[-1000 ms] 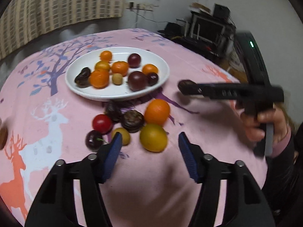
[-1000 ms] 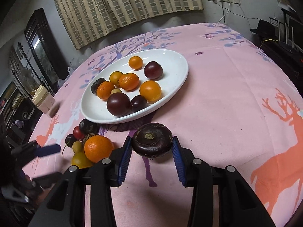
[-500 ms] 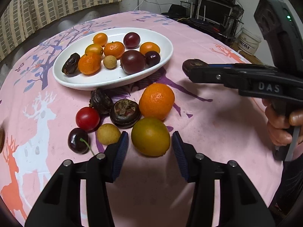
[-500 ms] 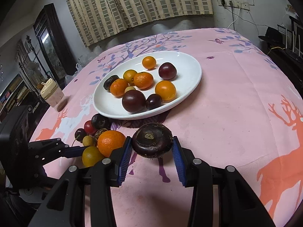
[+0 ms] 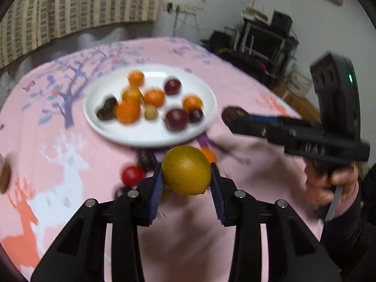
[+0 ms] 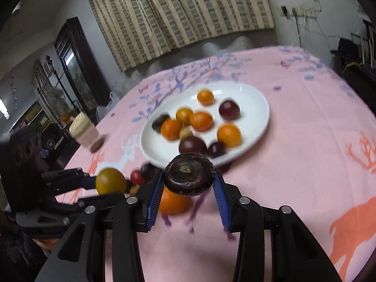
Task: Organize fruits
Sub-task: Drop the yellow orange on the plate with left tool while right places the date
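My left gripper (image 5: 186,185) is shut on a yellow-green citrus fruit (image 5: 186,170) and holds it above the pink tablecloth, in front of the white plate (image 5: 206,89). It also shows in the right wrist view (image 6: 110,181). My right gripper (image 6: 188,190) is shut on a dark brown water chestnut (image 6: 188,178), held near the plate's (image 6: 258,98) front rim. The plate holds several oranges, dark plums and small fruits. Loose fruits lie on the cloth: a red cherry tomato (image 5: 132,175) and an orange (image 6: 172,203), with darker ones partly hidden.
The round table has a pink cloth with deer and tree prints (image 5: 58,155). A small jar (image 6: 83,132) stands near the table's left edge in the right wrist view. Striped curtains, a dark cabinet and shelves with electronics surround the table.
My left gripper closed on the yellow-green citrus and lifted it off the cloth. My right gripper, still holding the water chestnut, rose a little. Both views are blurred by motion.
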The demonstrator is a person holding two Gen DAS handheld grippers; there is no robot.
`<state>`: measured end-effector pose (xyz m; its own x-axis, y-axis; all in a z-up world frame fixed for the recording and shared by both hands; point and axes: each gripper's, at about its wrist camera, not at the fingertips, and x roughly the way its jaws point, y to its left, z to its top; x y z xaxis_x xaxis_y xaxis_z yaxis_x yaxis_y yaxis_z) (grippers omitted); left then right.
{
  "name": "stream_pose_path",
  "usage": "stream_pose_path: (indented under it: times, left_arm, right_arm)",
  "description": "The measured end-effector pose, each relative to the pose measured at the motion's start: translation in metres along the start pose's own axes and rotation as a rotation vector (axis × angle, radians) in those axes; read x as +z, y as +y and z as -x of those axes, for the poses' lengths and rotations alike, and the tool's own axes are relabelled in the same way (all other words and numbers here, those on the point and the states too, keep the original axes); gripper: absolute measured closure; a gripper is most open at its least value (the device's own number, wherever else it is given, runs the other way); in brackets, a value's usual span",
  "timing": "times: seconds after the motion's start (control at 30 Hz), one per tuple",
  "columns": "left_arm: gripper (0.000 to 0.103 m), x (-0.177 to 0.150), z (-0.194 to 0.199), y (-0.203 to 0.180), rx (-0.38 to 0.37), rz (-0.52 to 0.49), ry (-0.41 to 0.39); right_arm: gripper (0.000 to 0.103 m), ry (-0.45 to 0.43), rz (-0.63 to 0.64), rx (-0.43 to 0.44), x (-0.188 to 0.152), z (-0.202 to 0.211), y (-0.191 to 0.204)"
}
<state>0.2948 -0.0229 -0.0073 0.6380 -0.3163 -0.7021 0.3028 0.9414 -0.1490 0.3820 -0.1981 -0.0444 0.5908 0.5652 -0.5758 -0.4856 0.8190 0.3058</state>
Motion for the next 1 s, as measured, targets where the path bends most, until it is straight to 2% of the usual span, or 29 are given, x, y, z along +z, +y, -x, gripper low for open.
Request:
stream_pose_path:
  times: [0.1,0.17,0.27,0.37,0.4,0.43,0.47,0.5,0.6,0.7,0.87,1.0]
  left_arm:
    - [0.065,0.038,-0.005,0.02,0.065,0.045,-0.049]
    - [0.065,0.061,-0.022,0.034,0.112,0.075,-0.06]
    - [0.065,0.081,-0.05,0.049,0.175,0.097,-0.047]
    - [0.065,0.09,-0.077,0.058,0.21,0.11,-0.004]
    - [0.059,0.092,-0.079,0.06,0.227,0.114,-0.001]
    - [0.036,0.092,-0.079,0.06,0.253,0.113,-0.009]
    - [0.023,0.092,-0.079,0.06,0.267,0.11,-0.021]
    - [0.013,0.09,-0.073,0.06,0.28,0.109,-0.049]
    - [0.008,0.087,-0.055,0.061,0.293,0.104,-0.092]
    - [0.007,0.077,-0.037,0.066,0.289,0.136,-0.108]
    - [0.005,0.037,-0.015,0.08,0.361,0.189,-0.104]
    - [0.005,0.008,-0.008,0.098,0.402,0.261,-0.067]
  right_arm:
    - [0.06,-0.061,0.003,-0.054,0.031,-0.017,0.002]
    - [0.06,-0.062,-0.007,-0.084,0.048,-0.036,-0.002]
    - [0.06,-0.043,-0.011,-0.125,0.061,-0.068,-0.01]
    - [0.059,-0.017,-0.021,-0.126,0.061,-0.085,-0.019]
    - [0.056,-0.026,-0.018,-0.13,0.059,-0.084,-0.018]
    - [0.049,-0.034,-0.012,-0.13,0.058,-0.081,-0.019]
    - [0.048,-0.046,-0.005,-0.128,0.058,-0.077,-0.017]
    - [0.048,-0.066,0.001,-0.12,0.057,-0.069,-0.016]
    - [0.045,-0.099,0.015,-0.086,0.05,-0.05,-0.009]
    - [0.044,-0.085,0.029,-0.063,0.038,-0.038,-0.002]
    - [0.04,-0.017,0.024,0.008,0.016,-0.033,0.008]
    - [0.04,0.047,0.06,-0.006,-0.002,-0.034,0.019]
